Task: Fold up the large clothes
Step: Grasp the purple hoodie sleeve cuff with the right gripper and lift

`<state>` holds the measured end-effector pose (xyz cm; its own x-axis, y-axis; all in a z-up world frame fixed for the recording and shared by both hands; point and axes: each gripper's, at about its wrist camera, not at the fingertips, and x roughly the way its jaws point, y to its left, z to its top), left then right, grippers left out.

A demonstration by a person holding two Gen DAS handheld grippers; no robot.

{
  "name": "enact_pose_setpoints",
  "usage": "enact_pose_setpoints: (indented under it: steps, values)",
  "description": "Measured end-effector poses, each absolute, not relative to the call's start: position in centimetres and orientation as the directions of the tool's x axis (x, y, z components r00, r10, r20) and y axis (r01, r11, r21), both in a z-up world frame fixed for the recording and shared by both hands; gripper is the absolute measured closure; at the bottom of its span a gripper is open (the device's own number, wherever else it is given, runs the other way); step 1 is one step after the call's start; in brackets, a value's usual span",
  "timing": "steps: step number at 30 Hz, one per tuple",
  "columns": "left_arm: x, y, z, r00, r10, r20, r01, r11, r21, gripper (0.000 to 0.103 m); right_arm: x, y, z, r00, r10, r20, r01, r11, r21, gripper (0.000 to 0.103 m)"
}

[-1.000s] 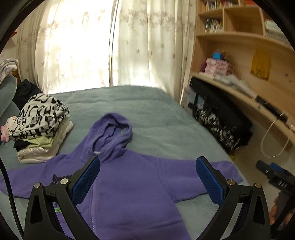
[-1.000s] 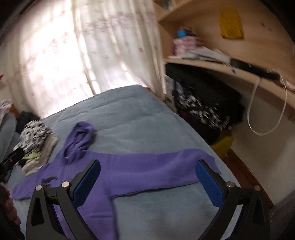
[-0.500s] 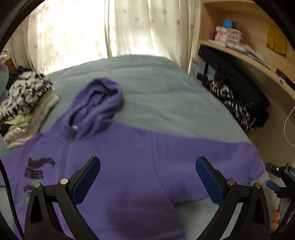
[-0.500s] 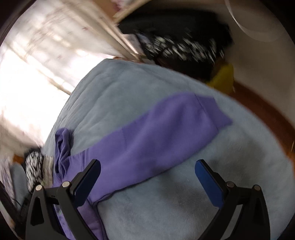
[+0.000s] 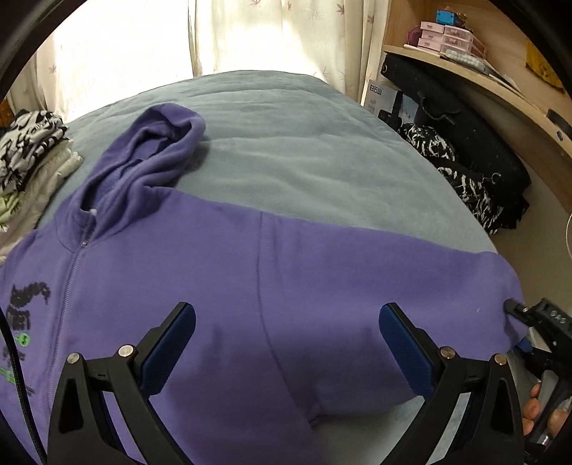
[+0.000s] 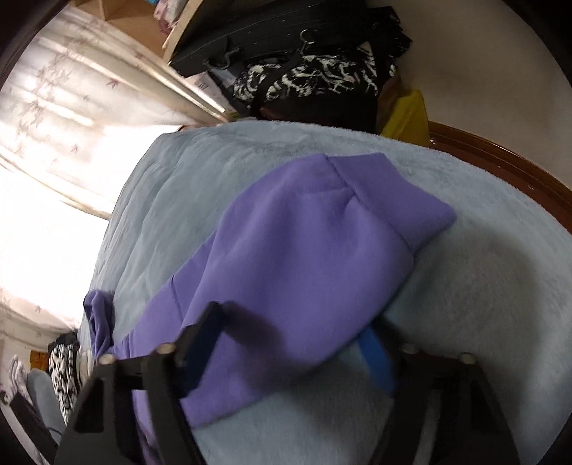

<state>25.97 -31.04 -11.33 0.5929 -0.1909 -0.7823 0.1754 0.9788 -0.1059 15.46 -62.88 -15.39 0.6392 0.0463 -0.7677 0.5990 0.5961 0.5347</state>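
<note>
Purple hoodie [image 5: 221, 286] lies flat, front up, on the grey-blue blanket [image 5: 304, 143], zipper closed, hood [image 5: 161, 143] bunched toward the curtain [image 5: 250, 32]. One sleeve [image 6: 304, 250] runs out toward the bed's side edge; its cuff [image 6: 393, 193] stops short of the brown bed rim [image 6: 500, 161], with a strip of bare blanket between.

Left gripper [image 5: 286, 343]: fingers spread wide, nothing between the pads, above the hoodie near the armpit seam.

Right gripper [image 6: 296, 343]: at the sleeve, jaws have just been closing, sleeve fabric between them. View is blurred; one finger lies over the cloth, the blue pad [image 6: 375, 357] shows at the sleeve's lower edge. Can't tell if the pads actually press the fabric yet. In the left view its tip touches the cuff end.

Room: open blanket beyond the hoodie toward the curtain. Folded clothes stack [image 5: 32, 157] sits just beside the far shoulder. Black bags [image 5: 464, 143] crowd the floor gap by the shelves [image 5: 482, 82].
</note>
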Motion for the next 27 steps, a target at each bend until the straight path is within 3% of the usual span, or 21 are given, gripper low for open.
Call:
enact_pose_setpoints:
  steps: [2, 3, 7, 12, 20, 23, 27]
  values:
    - [26.0, -30.9, -11.3, 0.602, -0.199, -0.774, 0.177, 0.978, -0.114, 0.007, 15.5, -63.6, -15.8, 0.655, 0.058, -0.754, 0.597, 0.572, 0.562, 0.072]
    - [26.0, -30.8, -11.2, 0.605, -0.198, -0.771, 0.179, 0.978, -0.110, 0.007, 15.4, -64.0, -16.0, 0.663, 0.060, -0.746, 0.597, 0.558, 0.576, 0.080]
    - [25.8, -29.7, -10.7, 0.597, -0.189, -0.779, 0.163, 0.980, -0.113, 0.007, 14.8, -64.2, -15.3, 0.694, 0.057, -0.718, 0.576, 0.555, 0.600, 0.092]
    - [25.4, -25.2, -9.4, 0.549, -0.226, -0.805, 0.109, 0.974, -0.199, 0.007, 14.6, -60.9, -9.2, 0.771, 0.004, -0.637, 0.476, 0.660, 0.581, 0.093]
    - [22.3, -14.5, -6.4, 0.627, -0.170, -0.761, -0.024, 0.971, -0.236, 0.007, 17.1, -47.2, 2.0, 0.864, 0.204, -0.461, 0.090, 0.838, 0.538, 0.094]
    - [21.2, -10.6, -6.1, 0.637, -0.111, -0.762, -0.085, 0.973, -0.213, 0.007, 18.3, -40.6, 3.3, 0.833, 0.313, -0.456, -0.051, 0.865, 0.499, 0.094]
    - [20.1, -5.7, -6.6, 0.649, -0.056, -0.758, -0.148, 0.969, -0.198, 0.007, 19.8, -32.4, 1.5, 0.757, 0.392, -0.523, -0.164, 0.889, 0.428, 0.094]
